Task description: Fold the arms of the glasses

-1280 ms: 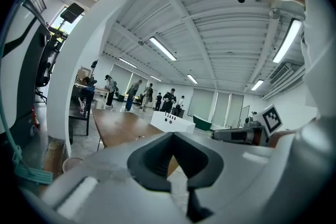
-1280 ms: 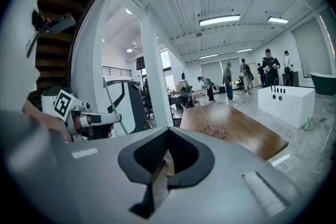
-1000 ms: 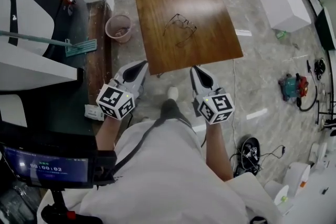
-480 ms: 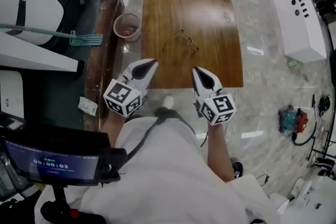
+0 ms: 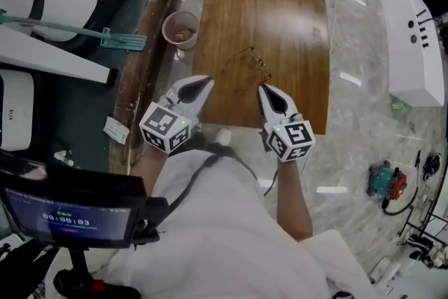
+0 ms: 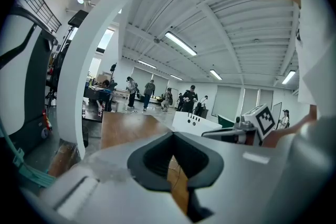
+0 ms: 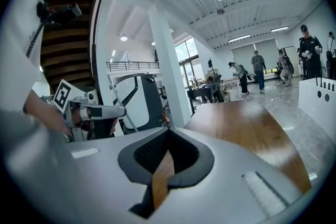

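Observation:
Thin wire-framed glasses (image 5: 245, 66) lie with arms spread on the brown wooden table (image 5: 280, 10), toward its near end. My left gripper (image 5: 207, 80) hangs over the table's near left edge, just short and left of the glasses, jaws shut and empty. My right gripper (image 5: 264, 89) is over the near edge, just short and right of them, also shut with nothing held. In the left gripper view the left gripper (image 6: 172, 135) has its jaw tips meeting, tabletop behind; the right gripper view shows the same for the right gripper (image 7: 168, 131). Neither touches the glasses.
A pink bucket (image 5: 180, 27) stands on the floor by the table's left side, beside a green-headed broom (image 5: 119, 40). A white cabinet (image 5: 416, 45) is at the right, a red and teal tool (image 5: 387, 182) on the floor. People stand far off (image 6: 149, 93).
Both grippers moved forward together toward the table; their tips, earlier short of the near edge, now reach over it close to the glasses. Jaws stayed shut.

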`<state>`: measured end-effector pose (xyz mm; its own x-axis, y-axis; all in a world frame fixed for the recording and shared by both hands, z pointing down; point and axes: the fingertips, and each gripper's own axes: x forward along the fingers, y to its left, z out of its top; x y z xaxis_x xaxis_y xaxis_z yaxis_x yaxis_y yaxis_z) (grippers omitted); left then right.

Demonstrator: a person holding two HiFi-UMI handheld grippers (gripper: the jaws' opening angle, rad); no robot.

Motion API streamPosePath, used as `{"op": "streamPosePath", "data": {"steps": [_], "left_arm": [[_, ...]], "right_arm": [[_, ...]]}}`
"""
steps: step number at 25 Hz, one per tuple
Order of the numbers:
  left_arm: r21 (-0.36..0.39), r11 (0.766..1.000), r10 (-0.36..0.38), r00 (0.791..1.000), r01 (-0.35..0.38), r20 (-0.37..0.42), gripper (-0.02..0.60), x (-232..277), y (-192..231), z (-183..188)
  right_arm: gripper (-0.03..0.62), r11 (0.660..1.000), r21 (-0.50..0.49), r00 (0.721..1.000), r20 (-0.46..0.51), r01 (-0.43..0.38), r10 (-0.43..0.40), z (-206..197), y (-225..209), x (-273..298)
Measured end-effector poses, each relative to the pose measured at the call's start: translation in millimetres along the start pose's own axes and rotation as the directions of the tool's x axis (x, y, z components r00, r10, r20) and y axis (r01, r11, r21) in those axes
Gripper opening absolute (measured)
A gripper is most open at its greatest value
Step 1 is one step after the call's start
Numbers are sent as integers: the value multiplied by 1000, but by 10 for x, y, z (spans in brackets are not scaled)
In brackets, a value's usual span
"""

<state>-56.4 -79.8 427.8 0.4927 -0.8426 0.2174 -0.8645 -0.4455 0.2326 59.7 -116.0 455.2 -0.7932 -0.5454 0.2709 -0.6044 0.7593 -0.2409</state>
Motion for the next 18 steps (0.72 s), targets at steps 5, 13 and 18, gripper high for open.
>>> {"op": "streamPosePath", "data": {"steps": [5, 13, 18], "left_arm": [[-3, 1000, 3, 1000, -3, -26, 3, -54, -49, -89], [-19, 998, -62, 993, 60, -100, 3, 217, 451, -300], [-25, 995, -97, 986, 95, -138, 3, 425, 647, -451]], "right_arm": [[9, 1000, -7, 1000, -8, 30, -30, 5, -57, -48], [9, 984, -2, 978, -114, 177, -176, -236, -558, 481], [15, 971, -57, 950, -204, 230, -237, -470, -828, 713]]}}
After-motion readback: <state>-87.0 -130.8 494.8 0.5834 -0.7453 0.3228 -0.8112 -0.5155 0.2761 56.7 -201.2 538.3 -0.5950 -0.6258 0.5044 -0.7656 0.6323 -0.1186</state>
